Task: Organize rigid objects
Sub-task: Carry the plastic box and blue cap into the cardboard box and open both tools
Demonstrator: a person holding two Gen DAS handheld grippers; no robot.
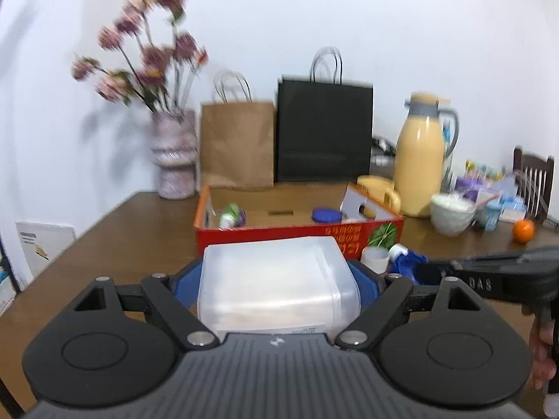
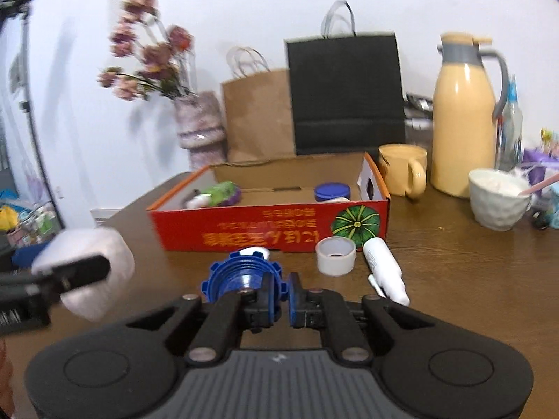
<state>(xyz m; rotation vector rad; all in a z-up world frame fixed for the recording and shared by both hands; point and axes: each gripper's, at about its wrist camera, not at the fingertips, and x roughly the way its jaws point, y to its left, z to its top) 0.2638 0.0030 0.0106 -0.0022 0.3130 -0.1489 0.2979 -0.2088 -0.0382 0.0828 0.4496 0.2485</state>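
Note:
My left gripper [image 1: 277, 279] is shut on a translucent white plastic container [image 1: 276, 282], held above the table in front of the red cardboard box [image 1: 279, 235]; it also shows in the right wrist view [image 2: 87, 272]. My right gripper [image 2: 283, 293] is shut on the rim of a blue screw lid [image 2: 241, 279], which also shows in the left wrist view [image 1: 408, 262]. Inside the box [image 2: 272, 227] lie a green-purple bottle [image 2: 218, 193] and a blue lid [image 2: 332, 192]. A white cap ring [image 2: 336, 255] and a white tube [image 2: 384, 269] lie before the box.
Behind the box stand a flower vase [image 2: 201, 129], a brown paper bag [image 2: 258, 115] and a black bag [image 2: 346, 94]. At right are a yellow mug [image 2: 405, 169], a yellow thermos [image 2: 464, 115], a white bowl [image 2: 498, 197] and an orange [image 1: 523, 230].

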